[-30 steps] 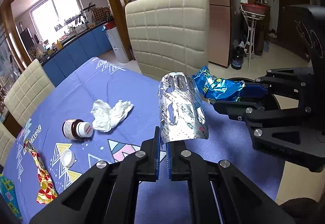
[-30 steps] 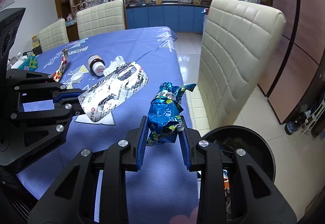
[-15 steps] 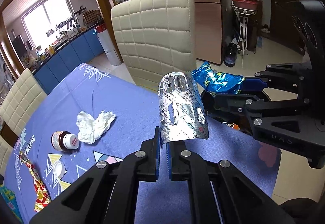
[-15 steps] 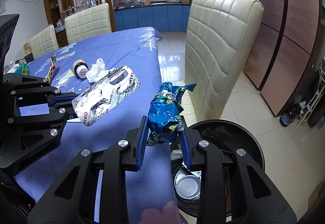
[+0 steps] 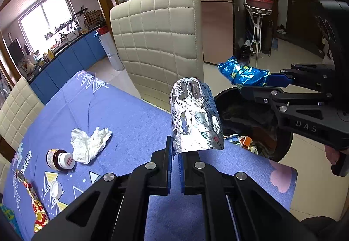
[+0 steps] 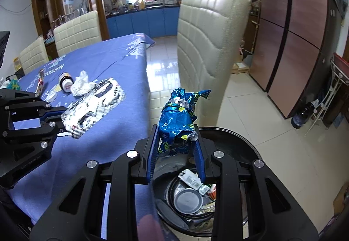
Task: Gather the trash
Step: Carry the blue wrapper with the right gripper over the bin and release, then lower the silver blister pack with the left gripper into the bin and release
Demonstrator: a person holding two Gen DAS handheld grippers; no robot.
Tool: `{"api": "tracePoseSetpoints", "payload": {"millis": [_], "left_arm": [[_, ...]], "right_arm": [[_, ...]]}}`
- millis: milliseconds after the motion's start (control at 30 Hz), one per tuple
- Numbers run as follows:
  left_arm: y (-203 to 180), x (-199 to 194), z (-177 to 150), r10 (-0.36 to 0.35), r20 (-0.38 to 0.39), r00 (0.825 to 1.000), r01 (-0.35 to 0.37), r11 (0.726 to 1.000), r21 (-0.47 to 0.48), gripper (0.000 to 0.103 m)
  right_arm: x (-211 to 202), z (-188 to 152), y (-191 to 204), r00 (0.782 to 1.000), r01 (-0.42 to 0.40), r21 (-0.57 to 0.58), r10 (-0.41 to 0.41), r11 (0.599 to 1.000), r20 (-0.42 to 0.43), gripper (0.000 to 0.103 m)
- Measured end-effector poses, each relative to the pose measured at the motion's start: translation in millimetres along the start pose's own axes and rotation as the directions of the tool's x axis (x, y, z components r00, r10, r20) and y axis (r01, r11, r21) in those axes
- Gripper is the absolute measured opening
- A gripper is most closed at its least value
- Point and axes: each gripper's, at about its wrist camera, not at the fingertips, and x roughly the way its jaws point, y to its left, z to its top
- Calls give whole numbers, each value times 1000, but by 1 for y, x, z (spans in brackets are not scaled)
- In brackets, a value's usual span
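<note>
My left gripper (image 5: 175, 154) is shut on a silver foil blister pack (image 5: 195, 118), held above the table's corner; it also shows in the right wrist view (image 6: 93, 107). My right gripper (image 6: 175, 145) is shut on a crumpled blue wrapper (image 6: 178, 123) and holds it over the black trash bin (image 6: 237, 138), which has trash inside. The wrapper (image 5: 245, 75) and bin (image 5: 281, 145) also show in the left wrist view. On the blue tablecloth lie a crumpled white tissue (image 5: 89, 145), a brown pill bottle (image 5: 60, 159), a white cap (image 5: 55, 188) and a red-yellow wrapper (image 5: 36, 206).
A cream padded chair (image 5: 159, 42) stands at the table edge beside the bin. More cream chairs (image 6: 76, 29) stand at the far side. Blue kitchen cabinets (image 6: 141, 20) lie beyond. A dark bottle (image 6: 302, 115) and a wire stand (image 6: 336, 81) are on the tiled floor.
Both grippers moved right, off the table edge. The right gripper with the blue wrapper is now over the open bin; the left gripper with the blister pack is closer to it.
</note>
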Motion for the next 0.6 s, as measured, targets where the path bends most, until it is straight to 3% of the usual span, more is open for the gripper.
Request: {"api": "tracePoseSetpoints", "payload": {"millis": [267,367,433,600], "left_arm": [[-13,7,8,-27,-3,1000,27,1000,14,5],[-18,8,10,-35,-3,999,35,999,22,5],[-21,9,11,-41,-3,999,41,999,25,5],[-26,9,14,-64,-6,998,64,998,28,5]], "right_arm": [[-5,-3,-21,999,42,40,-43,998,11,36],[-9,-8,-31,997,75,86,-77,994,26,95],[-15,-11,-36,996,64,108,-71,992,57,95],[-9,-15,-44,995,95,126,-100,987,31,95]]}}
